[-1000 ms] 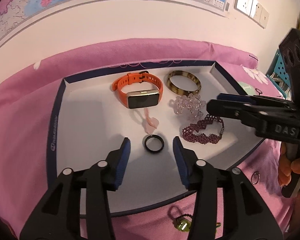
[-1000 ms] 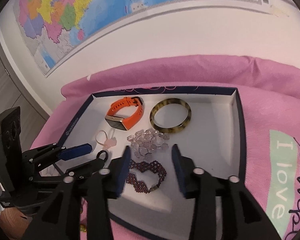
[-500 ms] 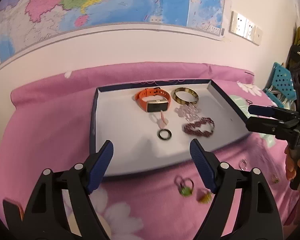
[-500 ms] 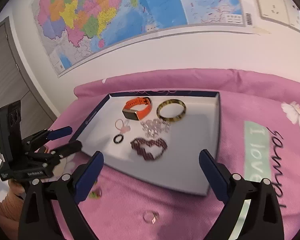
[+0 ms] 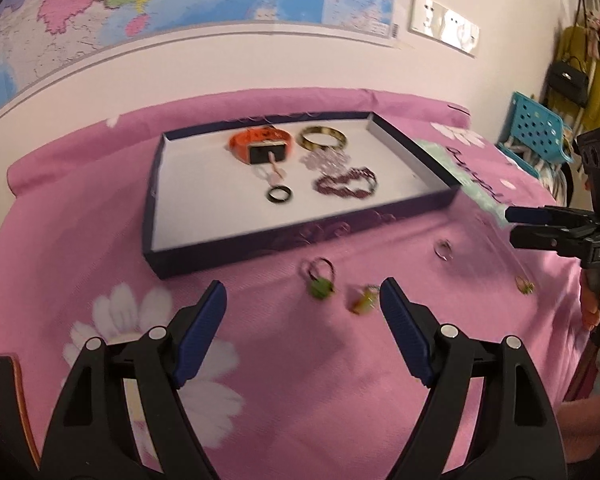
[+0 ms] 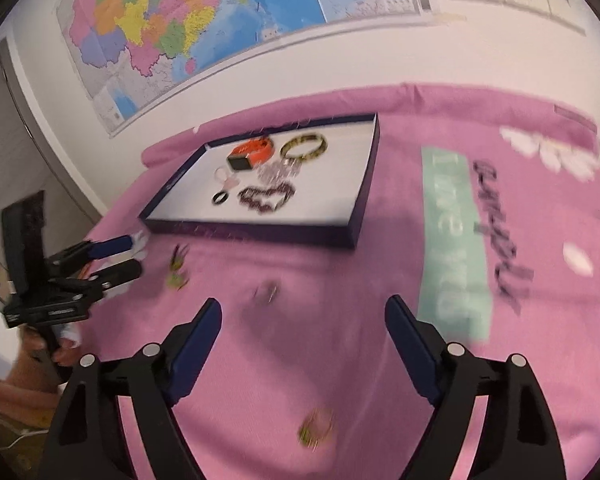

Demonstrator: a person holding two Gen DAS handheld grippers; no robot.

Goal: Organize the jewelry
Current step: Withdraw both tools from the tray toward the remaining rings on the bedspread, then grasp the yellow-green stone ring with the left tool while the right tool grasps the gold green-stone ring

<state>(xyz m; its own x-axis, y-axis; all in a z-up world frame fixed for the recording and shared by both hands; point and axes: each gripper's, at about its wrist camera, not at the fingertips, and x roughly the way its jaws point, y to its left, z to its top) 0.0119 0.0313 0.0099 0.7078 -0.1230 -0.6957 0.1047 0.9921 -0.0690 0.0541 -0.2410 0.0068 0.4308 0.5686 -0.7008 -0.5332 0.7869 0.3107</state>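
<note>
A navy tray [image 5: 284,236] [image 6: 260,230] with a white floor lies on the pink cloth. In it are an orange watch [image 5: 260,145], a tortoiseshell bangle [image 5: 322,139], a clear bead bracelet [image 5: 326,159], a purple bead bracelet [image 5: 346,183], a pink hair tie [image 5: 274,174] and a black ring [image 5: 279,195]. On the cloth in front of the tray lie a green-stone ring [image 5: 320,280], a yellow-stone ring [image 5: 365,300], a silver ring [image 5: 443,250] and a small gold ring [image 5: 525,285]. My left gripper [image 5: 302,336] is open and empty above the cloth. My right gripper [image 6: 302,354] is open and empty; a blurred ring [image 6: 316,432] lies below it.
A map hangs on the white wall behind, with sockets [image 5: 444,26] to the right. A blue perforated basket [image 5: 536,132] stands beyond the cloth's right end. The cloth has white flowers and a green printed band [image 6: 452,240].
Both grippers have pulled back from the tray toward the near side and opened wide. The black ring now lies free in the tray. The loose rings on the cloth have come into view.
</note>
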